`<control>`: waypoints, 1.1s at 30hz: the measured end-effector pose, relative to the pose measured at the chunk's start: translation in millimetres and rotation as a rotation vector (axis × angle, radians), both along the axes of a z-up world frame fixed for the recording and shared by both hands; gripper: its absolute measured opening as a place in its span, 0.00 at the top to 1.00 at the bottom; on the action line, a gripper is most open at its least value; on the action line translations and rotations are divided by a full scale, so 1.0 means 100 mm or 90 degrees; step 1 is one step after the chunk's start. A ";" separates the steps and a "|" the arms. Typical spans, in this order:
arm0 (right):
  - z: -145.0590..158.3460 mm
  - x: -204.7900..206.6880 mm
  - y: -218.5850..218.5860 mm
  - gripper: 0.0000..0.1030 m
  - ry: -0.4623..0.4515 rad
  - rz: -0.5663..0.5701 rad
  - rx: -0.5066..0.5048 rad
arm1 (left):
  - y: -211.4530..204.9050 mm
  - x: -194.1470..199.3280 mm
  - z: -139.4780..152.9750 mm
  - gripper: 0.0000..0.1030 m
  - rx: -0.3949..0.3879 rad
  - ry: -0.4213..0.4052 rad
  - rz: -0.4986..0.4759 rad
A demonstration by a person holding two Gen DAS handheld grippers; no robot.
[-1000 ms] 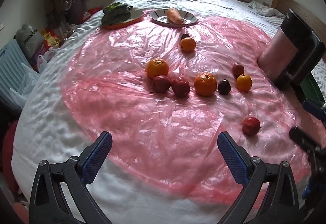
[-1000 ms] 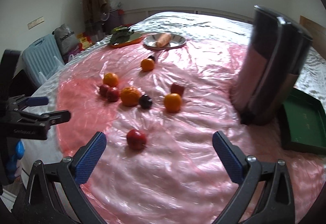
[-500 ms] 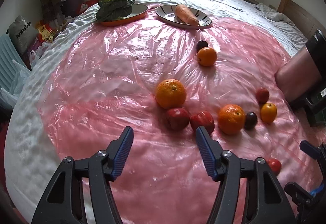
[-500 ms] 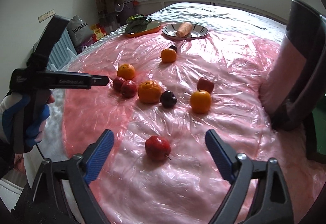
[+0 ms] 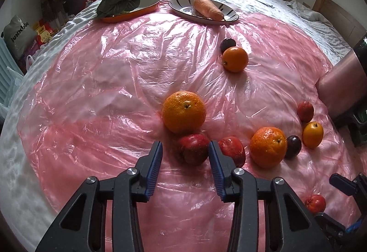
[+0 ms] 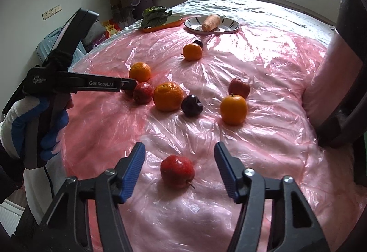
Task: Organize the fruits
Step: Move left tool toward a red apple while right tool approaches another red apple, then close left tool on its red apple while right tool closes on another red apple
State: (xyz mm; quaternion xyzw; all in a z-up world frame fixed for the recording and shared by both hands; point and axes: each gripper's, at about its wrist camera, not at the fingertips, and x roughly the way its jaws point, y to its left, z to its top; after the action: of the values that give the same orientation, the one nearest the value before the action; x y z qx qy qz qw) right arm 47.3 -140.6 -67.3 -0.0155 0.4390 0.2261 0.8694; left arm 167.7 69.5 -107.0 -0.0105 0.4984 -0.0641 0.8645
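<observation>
Fruit lies on a pink plastic sheet [image 5: 114, 82] over a bed. My left gripper [image 5: 185, 151] is open, its jaws on either side of a dark red apple [image 5: 192, 148], just short of it. Beside that apple are a second red apple [image 5: 231, 151], a large orange [image 5: 183, 112] and another orange [image 5: 268, 147]. My right gripper [image 6: 180, 158] is open around a lone red apple [image 6: 177, 170], which sits between its blue pads without contact. A dark plum [image 6: 191, 102], a small orange [image 6: 233, 109] and another red apple [image 6: 239, 88] lie beyond.
At the far edge stand an orange dish of leafy greens [image 5: 123, 5] and a striped plate with a carrot [image 5: 206, 8]. A small orange [image 5: 234, 59] and plum [image 5: 227, 44] lie near them. A tall dark-and-pink appliance [image 6: 339, 82] stands at right beside a green tray [image 5: 360, 130].
Both grippers have moved forward and down toward the fruit. The left jaws have narrowed around the dark red apple. The right jaws have narrowed around the lone red apple.
</observation>
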 end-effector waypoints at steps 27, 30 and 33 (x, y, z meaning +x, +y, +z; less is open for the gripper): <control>-0.29 -0.05 0.03 0.54 0.036 0.022 0.018 | -0.12 -0.13 -0.23 0.74 0.023 -0.018 -0.025; -0.30 -0.05 0.03 0.54 0.036 0.023 0.017 | -0.07 -0.11 -0.21 0.74 0.001 -0.016 -0.022; -0.31 -0.05 0.03 0.54 0.036 0.022 0.020 | -0.03 -0.11 -0.17 0.73 -0.015 -0.018 -0.015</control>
State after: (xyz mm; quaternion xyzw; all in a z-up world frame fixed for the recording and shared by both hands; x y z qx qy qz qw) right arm 42.8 -138.0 -97.9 -0.0032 0.4594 0.2479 0.8529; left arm 156.3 66.3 -123.9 -0.0140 0.4855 -0.0804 0.8704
